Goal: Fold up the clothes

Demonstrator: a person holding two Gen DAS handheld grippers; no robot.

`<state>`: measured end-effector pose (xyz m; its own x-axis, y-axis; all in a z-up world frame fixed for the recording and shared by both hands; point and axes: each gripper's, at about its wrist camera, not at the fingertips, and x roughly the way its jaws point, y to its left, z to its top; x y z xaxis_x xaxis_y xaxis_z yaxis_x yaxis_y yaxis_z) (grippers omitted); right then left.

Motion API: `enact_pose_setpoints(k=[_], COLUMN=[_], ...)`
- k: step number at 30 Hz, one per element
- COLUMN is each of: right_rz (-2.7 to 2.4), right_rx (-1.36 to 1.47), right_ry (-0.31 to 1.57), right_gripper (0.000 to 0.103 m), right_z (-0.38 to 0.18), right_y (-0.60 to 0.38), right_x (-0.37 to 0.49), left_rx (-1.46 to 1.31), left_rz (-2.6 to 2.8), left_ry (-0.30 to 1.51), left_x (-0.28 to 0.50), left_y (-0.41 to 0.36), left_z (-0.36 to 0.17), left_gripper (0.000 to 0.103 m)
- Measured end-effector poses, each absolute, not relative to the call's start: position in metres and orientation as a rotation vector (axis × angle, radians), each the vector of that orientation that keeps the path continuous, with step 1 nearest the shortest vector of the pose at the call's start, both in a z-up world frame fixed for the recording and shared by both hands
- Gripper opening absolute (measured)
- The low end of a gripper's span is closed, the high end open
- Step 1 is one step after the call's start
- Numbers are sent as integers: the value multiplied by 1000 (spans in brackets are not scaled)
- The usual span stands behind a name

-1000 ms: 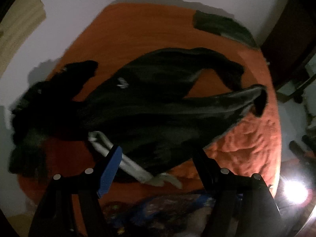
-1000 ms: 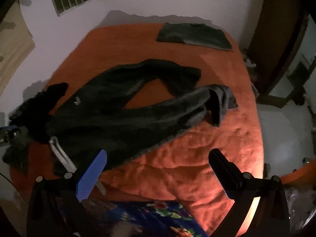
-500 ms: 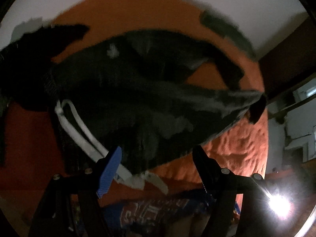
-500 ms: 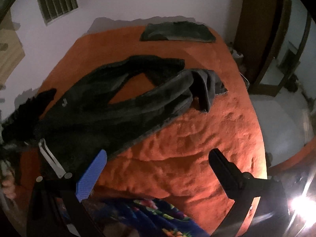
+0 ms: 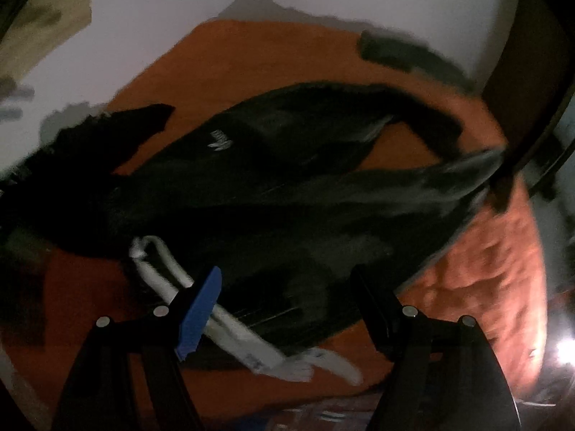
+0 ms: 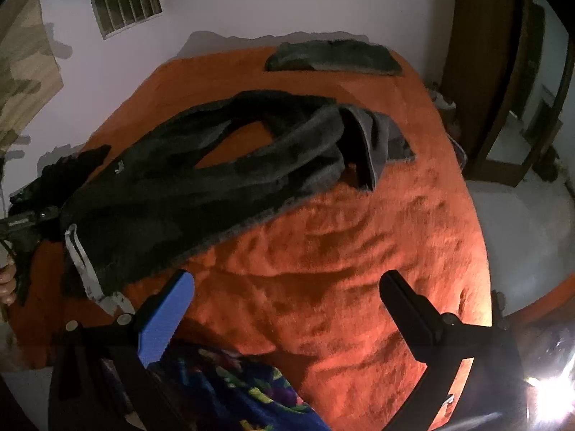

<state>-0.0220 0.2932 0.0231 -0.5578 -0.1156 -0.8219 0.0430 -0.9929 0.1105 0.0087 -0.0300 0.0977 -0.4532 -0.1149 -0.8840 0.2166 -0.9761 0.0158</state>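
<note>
Dark track pants (image 5: 273, 194) (image 6: 201, 194) lie spread on an orange blanket (image 5: 496, 258) (image 6: 341, 269), legs splayed toward the far right. A white drawstring (image 5: 244, 334) (image 6: 81, 262) hangs from the waistband at the near edge. My left gripper (image 5: 287, 287) is open, its fingers hovering over the waistband, the blue pad (image 5: 199, 316) beside the drawstring. My right gripper (image 6: 287, 287) is open above bare blanket, right of the waist. The left gripper's body (image 6: 25, 222) and a hand show at the left edge of the right wrist view.
A folded dark garment (image 5: 406, 57) (image 6: 334, 57) lies at the bed's far edge by the wall. Another black garment (image 5: 82, 151) sits at the left. A patterned blue cloth (image 6: 230, 391) is at the near edge. A wooden door (image 6: 485, 72) and floor lie right.
The left wrist view has swung back up and away from the pants after dipping close. The right gripper has shifted slightly; the pants lie the same.
</note>
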Motion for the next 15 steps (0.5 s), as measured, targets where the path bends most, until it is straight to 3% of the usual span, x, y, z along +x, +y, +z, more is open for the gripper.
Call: enact_pose_setpoints(k=[6, 11, 15], right_rz=[-2650, -2672, -2695], right_rx=[1534, 1500, 1485], right_ry=[-270, -526, -523], right_gripper=[103, 103, 103], right_z=[-9, -13, -19], right_y=[328, 366, 377], right_x=[-19, -18, -21], left_rx=[1585, 1579, 1580], left_rz=[-2388, -2326, -2318], left_ry=[142, 171, 213], left_x=[10, 20, 27], left_y=[-25, -22, -26], left_z=[74, 71, 73], left_gripper=[75, 75, 75])
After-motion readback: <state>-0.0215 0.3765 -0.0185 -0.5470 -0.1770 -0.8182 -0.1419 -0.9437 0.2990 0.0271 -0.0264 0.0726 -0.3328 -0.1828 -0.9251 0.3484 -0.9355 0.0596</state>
